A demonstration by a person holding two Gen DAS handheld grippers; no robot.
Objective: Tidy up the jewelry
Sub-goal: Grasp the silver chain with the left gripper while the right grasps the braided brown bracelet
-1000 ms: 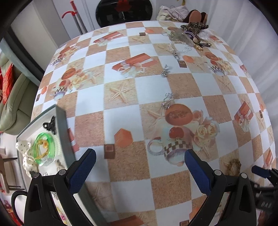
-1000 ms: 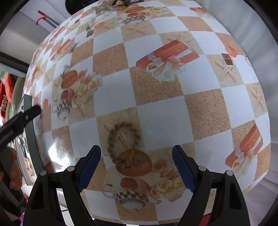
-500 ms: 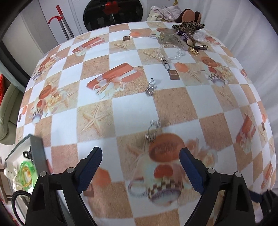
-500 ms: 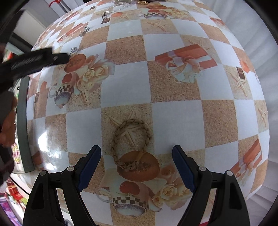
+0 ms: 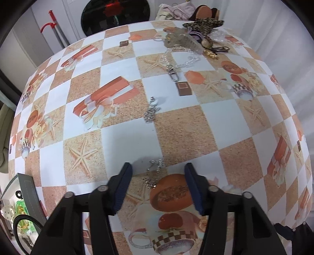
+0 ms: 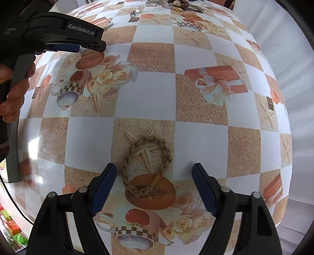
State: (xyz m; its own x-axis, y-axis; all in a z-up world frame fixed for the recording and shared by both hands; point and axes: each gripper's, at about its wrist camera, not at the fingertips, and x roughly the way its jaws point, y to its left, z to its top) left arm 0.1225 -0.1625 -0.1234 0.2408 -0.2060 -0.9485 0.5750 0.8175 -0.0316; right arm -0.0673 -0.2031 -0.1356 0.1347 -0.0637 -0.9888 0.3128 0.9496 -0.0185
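A small silver chain earring [image 5: 154, 173] lies on the checked tablecloth between the fingers of my left gripper [image 5: 158, 170], which is open around it. A second silver chain piece [image 5: 151, 112] lies farther out. A grey jewelry tray [image 5: 27, 194] with a green bangle sits at the lower left. My right gripper [image 6: 155, 171] is open, its fingers on either side of a braided tan bracelet [image 6: 147, 166] lying flat on the cloth. The left gripper [image 6: 86, 46] also shows in the right wrist view, low over the cloth.
A pile of jewelry and hair accessories [image 5: 196, 41] lies at the table's far edge, with a clasp chain [image 5: 172, 72] trailing from it. A black round object [image 5: 115, 15] and a red-handled pole [image 5: 57, 33] stand beyond the table. The tray's grey wall [image 6: 12, 137] borders the left.
My left gripper has moved forward from beside the tray to the nearer silver earring and narrowed around it. My right gripper has moved in over the braided bracelet.
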